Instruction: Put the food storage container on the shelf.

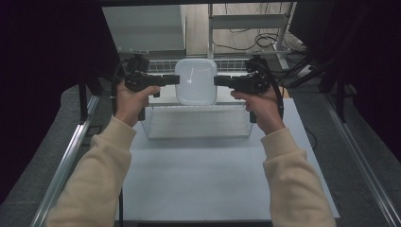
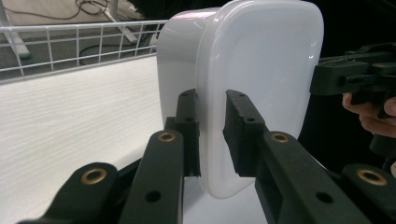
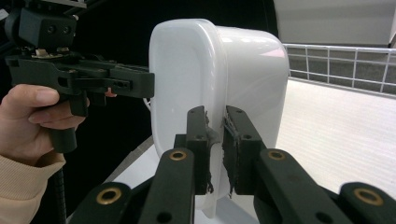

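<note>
With left tongs [image 1: 176,79] and right tongs [image 1: 217,80] clamped on opposite rims, the white plastic tub [image 1: 196,81] hangs above the wire basket [image 1: 196,124]; placement remains.

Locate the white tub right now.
In the high view the white tub is held up at centre, above the wire basket, its rim clamped between the left gripper and the right gripper on opposite sides.

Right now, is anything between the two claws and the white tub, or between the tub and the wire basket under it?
Nothing visible. The left claw and right claw each clamp the white tub's rim on opposite sides, holding it above the wire basket, with no obstacle showing between tub and basket.
</note>
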Demonstrator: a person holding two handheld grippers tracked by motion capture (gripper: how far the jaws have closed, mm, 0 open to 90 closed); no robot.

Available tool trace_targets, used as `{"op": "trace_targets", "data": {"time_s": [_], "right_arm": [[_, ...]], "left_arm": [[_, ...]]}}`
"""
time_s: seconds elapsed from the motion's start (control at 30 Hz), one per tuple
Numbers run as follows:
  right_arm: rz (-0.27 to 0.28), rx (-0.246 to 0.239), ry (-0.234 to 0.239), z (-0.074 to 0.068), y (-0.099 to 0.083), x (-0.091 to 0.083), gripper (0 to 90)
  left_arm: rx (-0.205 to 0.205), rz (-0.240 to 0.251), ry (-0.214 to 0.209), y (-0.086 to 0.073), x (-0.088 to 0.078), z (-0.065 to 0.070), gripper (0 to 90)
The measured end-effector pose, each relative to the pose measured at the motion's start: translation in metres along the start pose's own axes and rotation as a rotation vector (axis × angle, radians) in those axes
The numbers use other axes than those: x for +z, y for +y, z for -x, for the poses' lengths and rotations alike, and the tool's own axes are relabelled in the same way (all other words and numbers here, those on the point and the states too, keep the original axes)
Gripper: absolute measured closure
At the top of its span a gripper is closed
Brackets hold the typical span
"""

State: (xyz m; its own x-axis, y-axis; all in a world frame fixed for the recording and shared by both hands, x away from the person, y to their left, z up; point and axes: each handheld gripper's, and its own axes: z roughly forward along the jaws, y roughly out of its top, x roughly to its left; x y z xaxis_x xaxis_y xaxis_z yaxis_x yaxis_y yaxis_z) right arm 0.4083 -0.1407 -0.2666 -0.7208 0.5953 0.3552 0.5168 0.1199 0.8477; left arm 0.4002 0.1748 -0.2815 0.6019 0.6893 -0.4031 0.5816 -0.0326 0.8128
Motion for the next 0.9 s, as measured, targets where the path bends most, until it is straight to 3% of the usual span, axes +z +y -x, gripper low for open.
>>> {"op": "trace_targets", "data": {"time_s": [0.4,0.57,0.7,0.9], "right_arm": [[-0.045,0.052,-0.010,0.023,0.001,0.022,80.3],[-0.042,0.094,-0.001,0.033,0.006,0.029,79.2],[-0.047,0.138,-0.010,0.041,0.012,0.035,77.1],[-0.051,0.234,-0.017,0.058,0.016,0.047,72.9]], "left_arm": [[-0.065,-0.042,0.012,0.002,0.018,-0.020,76.3],[-0.116,-0.049,-0.005,0.011,0.024,-0.030,76.2],[-0.129,-0.053,0.002,0.016,0.030,-0.034,75.4],[-0.233,-0.044,-0.029,0.019,0.041,-0.047,73.9]]}}
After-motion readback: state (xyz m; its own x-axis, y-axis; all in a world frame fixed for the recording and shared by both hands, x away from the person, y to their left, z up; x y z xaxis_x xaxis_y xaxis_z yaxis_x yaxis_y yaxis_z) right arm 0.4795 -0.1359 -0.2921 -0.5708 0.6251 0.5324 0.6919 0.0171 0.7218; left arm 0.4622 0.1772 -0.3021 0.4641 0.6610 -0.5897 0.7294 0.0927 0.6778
